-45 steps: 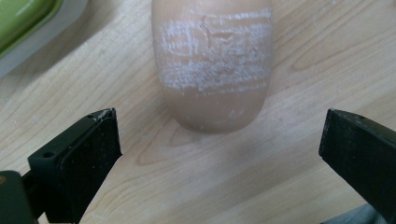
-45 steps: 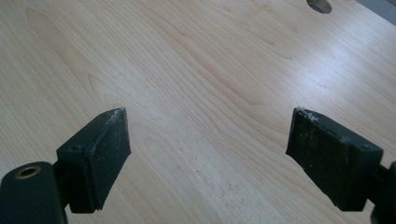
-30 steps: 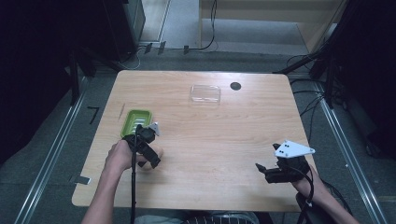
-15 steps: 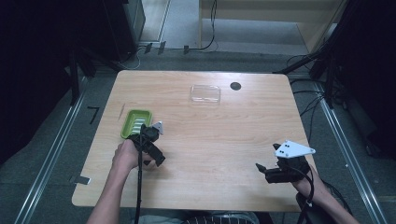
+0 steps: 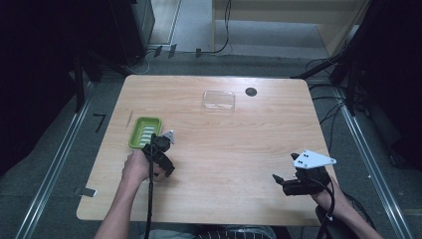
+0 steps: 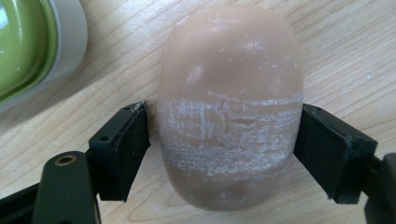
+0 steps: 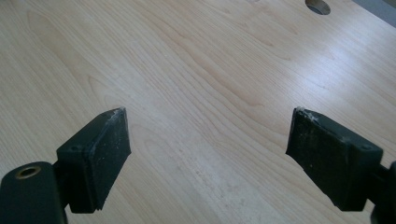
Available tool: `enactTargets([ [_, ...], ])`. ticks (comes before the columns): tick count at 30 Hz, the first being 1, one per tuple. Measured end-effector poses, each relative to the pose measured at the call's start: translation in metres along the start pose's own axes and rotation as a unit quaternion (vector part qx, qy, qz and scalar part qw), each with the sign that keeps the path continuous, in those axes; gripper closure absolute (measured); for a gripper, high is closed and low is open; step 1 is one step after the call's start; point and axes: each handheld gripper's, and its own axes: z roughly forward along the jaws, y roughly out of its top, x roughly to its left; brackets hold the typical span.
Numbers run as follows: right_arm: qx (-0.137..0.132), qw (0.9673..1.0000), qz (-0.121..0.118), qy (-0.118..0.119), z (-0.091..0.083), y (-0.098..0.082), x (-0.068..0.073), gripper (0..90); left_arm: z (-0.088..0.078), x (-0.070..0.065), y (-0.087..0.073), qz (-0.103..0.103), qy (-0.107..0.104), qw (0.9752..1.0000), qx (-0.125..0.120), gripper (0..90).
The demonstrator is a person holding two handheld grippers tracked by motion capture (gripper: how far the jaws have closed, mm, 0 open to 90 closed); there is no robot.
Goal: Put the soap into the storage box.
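The soap (image 6: 229, 107) lay on the table (image 5: 239, 134) beside the green dish (image 5: 144, 132), clenched across its scuffed middle as the left gripper's (image 6: 219, 154) jaws closed. It looked firm, smooth and likely slippery; the right gripper (image 7: 205, 158) gaped empty

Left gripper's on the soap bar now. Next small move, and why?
Probably a short straight lift. The left gripper has just been closing, and its pads now sit against both flanks of the soap bar, which lies flat on the table. The green soap dish sits right beside it, a likely target, so clear its rim before moving across. The right gripper is open over bare wood.
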Motion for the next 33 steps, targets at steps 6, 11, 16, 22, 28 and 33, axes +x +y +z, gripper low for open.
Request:
enactTargets([
  [6,0.001,1.0,0.0,0.0,0.0001,0.0002,-0.0001,13.4,-0.0004,0.0002,-0.0009,-0.003,0.0,1.0,-0.005,28.0],
  [11,0.0,1.0,0.0,0.0,0.0,0.0002,0.0001,13.4,-0.0016,-0.0015,-0.0029,-0.001,-0.001,0.9999,-0.013,33.1],
  [16,0.0,1.0,0.0,0.0,0.0001,0.0002,0.0001,13.4,-0.0016,-0.0018,-0.0036,-0.002,0.0,0.9999,-0.016,33.4],
  [22,0.0,1.0,-0.001,0.0,0.0,0.0001,0.0,13.4,-0.0019,-0.0018,-0.0038,0.007,0.0,0.9999,-0.014,33.6],
  [28,0.001,1.0,0.0,0.0,0.0001,0.0003,0.0,13.4,-0.0039,0.0003,-0.0041,0.009,-0.002,0.9999,-0.012,33.6],
  [33,0.0,1.0,0.001,0.0,0.0,0.0002,0.0001,13.4,-0.0087,0.0012,-0.0054,0.017,-0.005,0.9998,-0.012,33.6],
])
